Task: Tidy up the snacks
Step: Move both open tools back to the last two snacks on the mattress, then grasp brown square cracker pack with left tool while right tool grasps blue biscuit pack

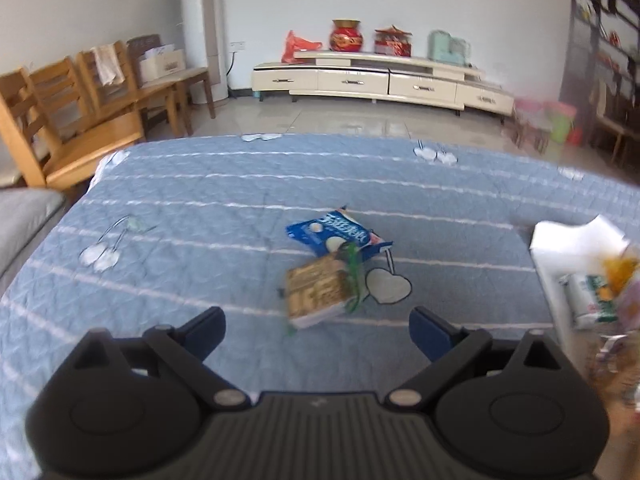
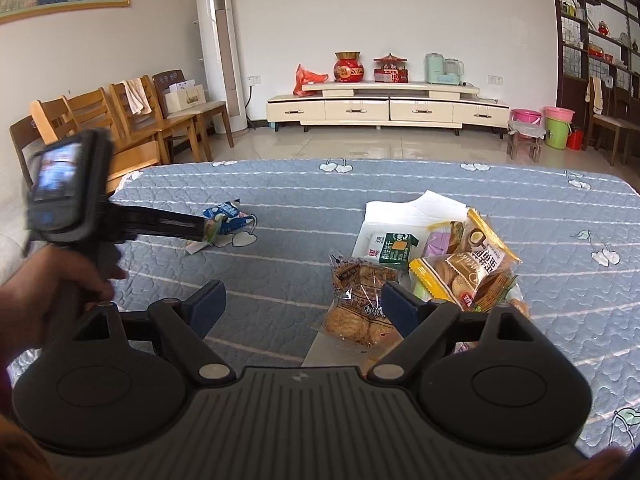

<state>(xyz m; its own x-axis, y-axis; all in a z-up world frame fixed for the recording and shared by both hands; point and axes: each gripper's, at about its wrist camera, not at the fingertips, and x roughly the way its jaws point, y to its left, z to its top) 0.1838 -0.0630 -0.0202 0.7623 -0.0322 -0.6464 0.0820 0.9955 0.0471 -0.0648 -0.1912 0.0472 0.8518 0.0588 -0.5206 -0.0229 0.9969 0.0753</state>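
In the left wrist view my left gripper [image 1: 318, 332] is open, its jaws wide apart over the blue quilted cloth [image 1: 180, 200]. Just beyond its fingertips lies a tan biscuit pack [image 1: 316, 294], and a blue snack pack [image 1: 336, 236] lies behind that. My right gripper [image 2: 304, 306] is open with nothing between its fingers. A clear pack of round cookies [image 2: 356, 300] lies by its right finger, at the near edge of a white box [image 2: 384, 216]. The box holds a green-and-white carton [image 2: 394, 250] and yellow cookie packs [image 2: 472, 264]. The left gripper [image 2: 210, 230] reaches toward the blue pack [image 2: 224, 214].
A person's hand [image 2: 60, 288] holds the left gripper's handle at the left edge. The white box [image 1: 560, 248] stands at the right of the left wrist view. Wooden chairs [image 2: 120, 120] line the wall past the table's far left, and a low cream cabinet [image 2: 384, 110] stands behind.
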